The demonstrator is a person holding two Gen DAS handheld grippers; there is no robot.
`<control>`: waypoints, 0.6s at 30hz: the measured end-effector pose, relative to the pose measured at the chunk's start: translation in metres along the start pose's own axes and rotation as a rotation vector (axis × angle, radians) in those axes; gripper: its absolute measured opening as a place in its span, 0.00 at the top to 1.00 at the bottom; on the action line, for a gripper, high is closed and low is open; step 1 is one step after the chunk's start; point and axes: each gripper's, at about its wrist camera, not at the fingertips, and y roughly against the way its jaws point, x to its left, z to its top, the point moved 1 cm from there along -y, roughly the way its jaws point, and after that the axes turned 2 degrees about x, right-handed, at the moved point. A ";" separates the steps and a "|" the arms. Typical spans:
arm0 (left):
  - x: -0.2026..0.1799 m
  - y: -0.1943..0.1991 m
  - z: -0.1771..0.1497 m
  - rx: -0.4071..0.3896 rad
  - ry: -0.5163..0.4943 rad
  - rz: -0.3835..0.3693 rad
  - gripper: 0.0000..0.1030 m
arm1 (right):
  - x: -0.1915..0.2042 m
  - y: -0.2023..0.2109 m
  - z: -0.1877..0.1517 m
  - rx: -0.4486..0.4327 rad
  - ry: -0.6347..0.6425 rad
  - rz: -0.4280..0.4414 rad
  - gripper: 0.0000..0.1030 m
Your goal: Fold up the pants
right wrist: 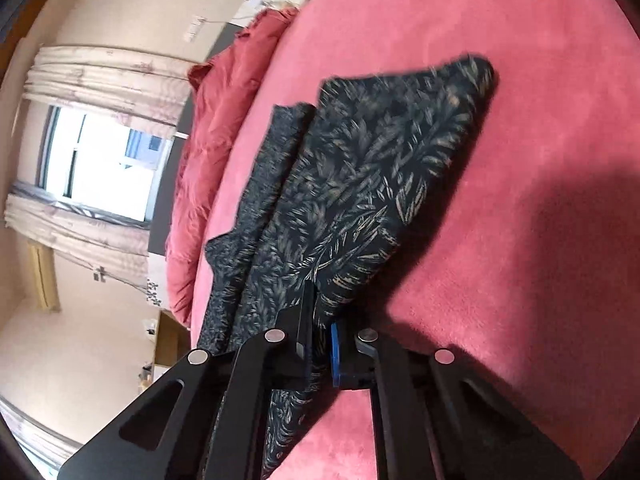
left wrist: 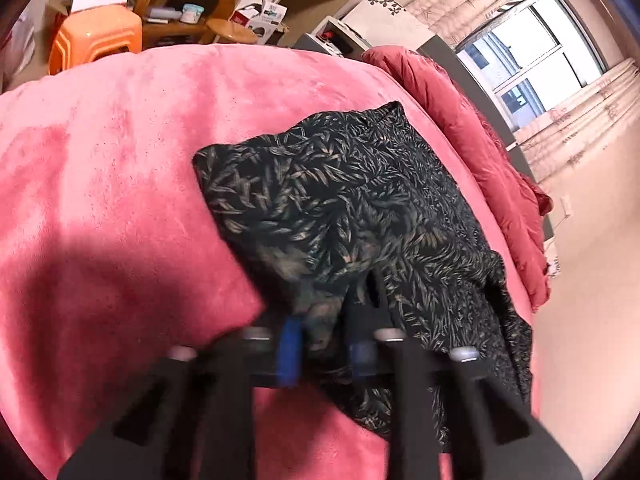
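Note:
The pants (left wrist: 360,208) are black with a pale leaf print and lie partly folded on the pink blanket (left wrist: 112,168). My left gripper (left wrist: 324,320) is shut on the near edge of the pants, with cloth bunched between its blue-padded fingers. In the right wrist view the pants (right wrist: 360,184) run away from me in folded layers, one flap lifted. My right gripper (right wrist: 320,320) is shut on the pants' near edge, cloth pinched between its fingers.
A red quilt (left wrist: 480,152) is bunched along the bed's far right side, also showing in the right wrist view (right wrist: 208,152). An orange stool (left wrist: 96,40) and wooden shelves stand beyond the bed. A window with curtains (left wrist: 532,64) is at right.

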 end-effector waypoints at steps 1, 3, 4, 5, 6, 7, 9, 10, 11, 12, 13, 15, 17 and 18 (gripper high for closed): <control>-0.001 0.001 0.000 0.004 -0.010 -0.004 0.92 | 0.004 0.004 0.000 -0.013 0.022 -0.002 0.96; -0.007 0.009 -0.001 0.001 -0.055 -0.002 0.93 | 0.013 0.015 0.000 -0.040 0.081 -0.006 0.96; -0.008 0.014 -0.002 0.001 -0.063 -0.008 0.93 | 0.016 0.019 0.000 -0.052 0.097 -0.009 0.96; -0.010 0.020 -0.003 0.001 -0.073 -0.018 0.93 | 0.020 0.025 -0.001 -0.069 0.114 -0.004 0.96; -0.013 0.027 -0.004 0.000 -0.087 -0.027 0.93 | 0.023 0.030 0.000 -0.080 0.123 -0.001 0.96; -0.013 0.033 -0.005 0.001 -0.096 -0.034 0.93 | 0.026 0.033 0.000 -0.091 0.130 -0.006 0.96; -0.015 0.046 -0.009 0.004 -0.114 -0.040 0.93 | 0.029 0.045 0.001 -0.117 0.152 -0.025 0.96; -0.014 0.052 -0.010 0.006 -0.120 -0.042 0.93 | 0.030 0.051 0.002 -0.125 0.166 -0.036 0.96; -0.013 0.059 -0.013 0.010 -0.126 -0.046 0.93 | 0.033 0.058 0.003 -0.129 0.186 -0.056 0.96; -0.011 0.064 -0.016 0.017 -0.130 -0.041 0.93 | 0.033 0.063 0.003 -0.129 0.200 -0.069 0.96; -0.009 0.067 -0.019 0.024 -0.131 -0.036 0.93 | 0.034 0.067 0.003 -0.128 0.206 -0.076 0.96; -0.004 0.075 -0.027 0.040 -0.126 -0.027 0.93 | 0.030 0.075 0.007 -0.112 0.204 -0.098 0.96; 0.003 0.079 -0.037 0.061 -0.117 -0.010 0.93 | 0.019 0.079 0.011 -0.087 0.176 -0.136 0.96; 0.006 0.079 -0.042 0.068 -0.125 0.005 0.93 | 0.013 0.080 0.010 -0.076 0.160 -0.147 0.96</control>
